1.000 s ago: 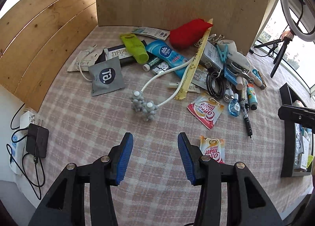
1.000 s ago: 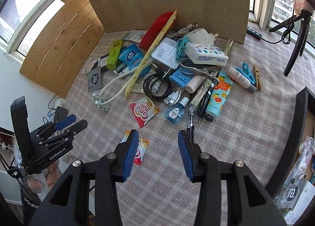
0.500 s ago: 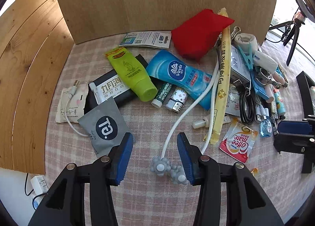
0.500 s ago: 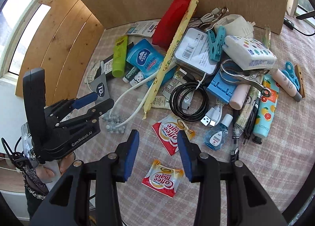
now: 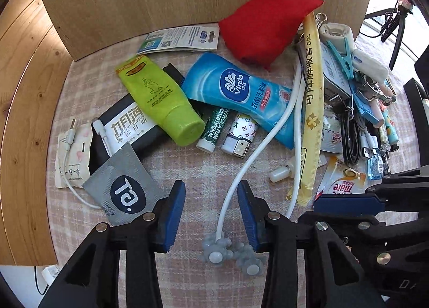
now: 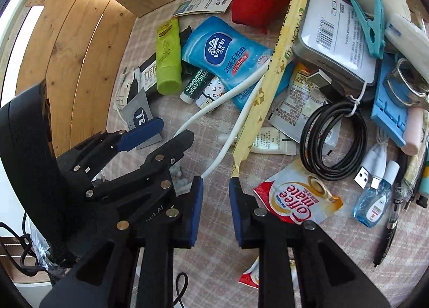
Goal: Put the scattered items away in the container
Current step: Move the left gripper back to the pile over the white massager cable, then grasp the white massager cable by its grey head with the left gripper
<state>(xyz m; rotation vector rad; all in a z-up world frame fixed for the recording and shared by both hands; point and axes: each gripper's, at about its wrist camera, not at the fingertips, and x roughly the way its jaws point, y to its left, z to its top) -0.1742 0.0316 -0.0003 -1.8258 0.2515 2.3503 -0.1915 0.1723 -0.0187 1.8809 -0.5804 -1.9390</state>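
Between clutter (image 5: 236,88) and wooden wall (image 5: 24,109), bare cloth (image 5: 187,163).

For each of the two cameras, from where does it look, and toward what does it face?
Left wrist: sits on the left gripper, looking steeply down at the white massager between its closing fingers; the right gripper enters at right.
Right wrist: sits on the right gripper, fingers closing on nothing yet, facing down at the Coffee mate sachet; the left gripper shows at left.
Shared: massager, blue Vinda pack, green tube.
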